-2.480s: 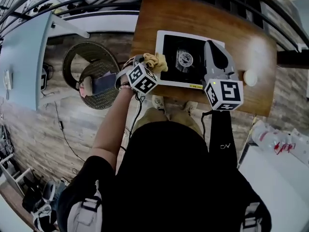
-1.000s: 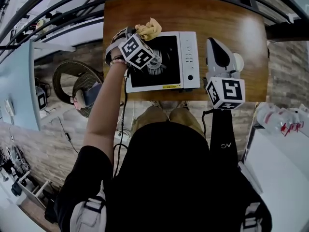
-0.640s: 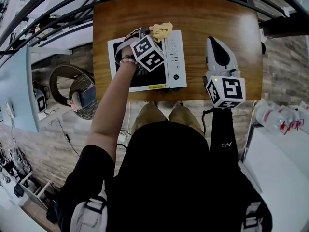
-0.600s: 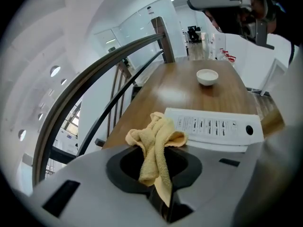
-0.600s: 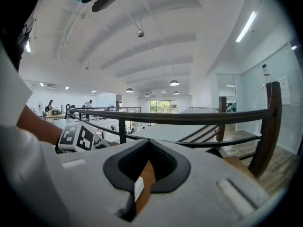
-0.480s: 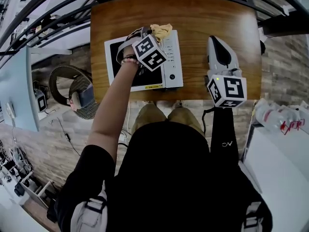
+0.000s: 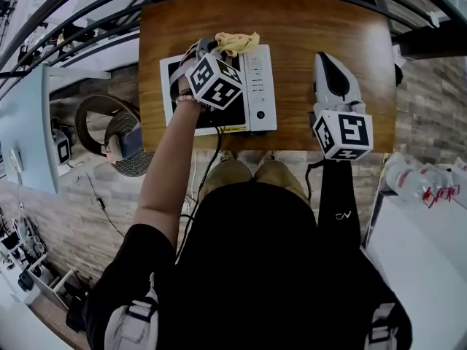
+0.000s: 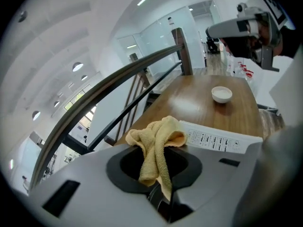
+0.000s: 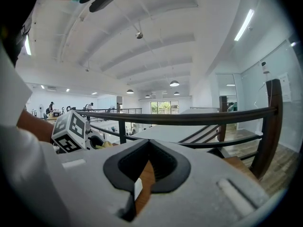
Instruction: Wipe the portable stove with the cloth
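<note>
**Left gripper** (image 8: 162,200): the jaws are clamped on a tail of the yellow cloth (image 8: 156,143). The rest of the cloth is bunched in a loose wad just ahead of the jaw tips. Judged purpose: a short pinch leaves a soft pad in front, so fabric rather than the jaws meets the surface.

**Work piece:** in the head view this gripper is over the far side of the portable stove (image 7: 255,97). The wad sits at the stove's far edge, beside the white control strip (image 8: 215,139), which runs to the gripper's right. Neither view settles whether the wad presses on the stove or hangs just clear of it; it looks lightly laid at most. The black cooking surface (image 7: 173,86) lies beneath and behind the gripper, toward the person. Judged step: a wiping pass at the far edge.

**Right gripper** (image 7: 330,60): it is well to the right of the left one, off the stove and over the bare table (image 7: 306,17). Its jaws stand a narrow gap apart with nothing between them; only the table wood shows through. It is judged to be parked clear of the stroke, yet near enough to steady the stove if it slides.

**Surroundings:** a small white bowl (image 8: 221,94) stands farther ahead of the left jaws, well apart from the stove.
</note>
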Motion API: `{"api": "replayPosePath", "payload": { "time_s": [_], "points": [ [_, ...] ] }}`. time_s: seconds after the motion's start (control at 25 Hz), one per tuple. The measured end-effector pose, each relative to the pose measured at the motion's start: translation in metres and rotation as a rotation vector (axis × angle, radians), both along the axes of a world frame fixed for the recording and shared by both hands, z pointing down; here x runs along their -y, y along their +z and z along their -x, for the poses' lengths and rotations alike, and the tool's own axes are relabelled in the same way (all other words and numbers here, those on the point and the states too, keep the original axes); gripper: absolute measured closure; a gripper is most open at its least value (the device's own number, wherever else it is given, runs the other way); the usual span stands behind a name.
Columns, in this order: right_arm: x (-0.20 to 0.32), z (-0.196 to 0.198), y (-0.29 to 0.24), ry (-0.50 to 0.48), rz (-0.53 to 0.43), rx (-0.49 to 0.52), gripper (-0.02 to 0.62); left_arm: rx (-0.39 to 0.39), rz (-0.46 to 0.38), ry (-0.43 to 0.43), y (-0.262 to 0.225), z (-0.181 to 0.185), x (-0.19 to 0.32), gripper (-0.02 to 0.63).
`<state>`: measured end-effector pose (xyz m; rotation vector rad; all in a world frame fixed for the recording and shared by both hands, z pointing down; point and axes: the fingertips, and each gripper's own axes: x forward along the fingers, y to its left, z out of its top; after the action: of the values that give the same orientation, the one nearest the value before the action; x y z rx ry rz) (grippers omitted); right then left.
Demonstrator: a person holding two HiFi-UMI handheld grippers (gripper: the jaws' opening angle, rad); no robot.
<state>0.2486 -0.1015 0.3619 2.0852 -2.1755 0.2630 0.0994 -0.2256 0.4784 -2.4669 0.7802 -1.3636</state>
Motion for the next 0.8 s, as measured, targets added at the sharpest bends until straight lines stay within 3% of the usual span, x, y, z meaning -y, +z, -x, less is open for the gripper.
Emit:
{"api": "replayPosePath", "payload": {
  "time_s": [0.16,0.4,0.8],
  "points": [
    [0.008,0.021,-0.005,-0.04,-0.005,-0.013,0.594,-0.052,0.032,-0.116,0.01,0.034,0.0,0.538],
    [0.018,0.047,-0.01,-0.082,-0.009,-0.032,0.594,0.015,0.086,-0.182,0.046,0.085,-0.005,0.538],
    [0.034,0.095,-0.012,-0.164,-0.017,-0.038,0.594,0.044,0.062,-0.441,0.044,0.227,0.006,0.538]
  ]
}}
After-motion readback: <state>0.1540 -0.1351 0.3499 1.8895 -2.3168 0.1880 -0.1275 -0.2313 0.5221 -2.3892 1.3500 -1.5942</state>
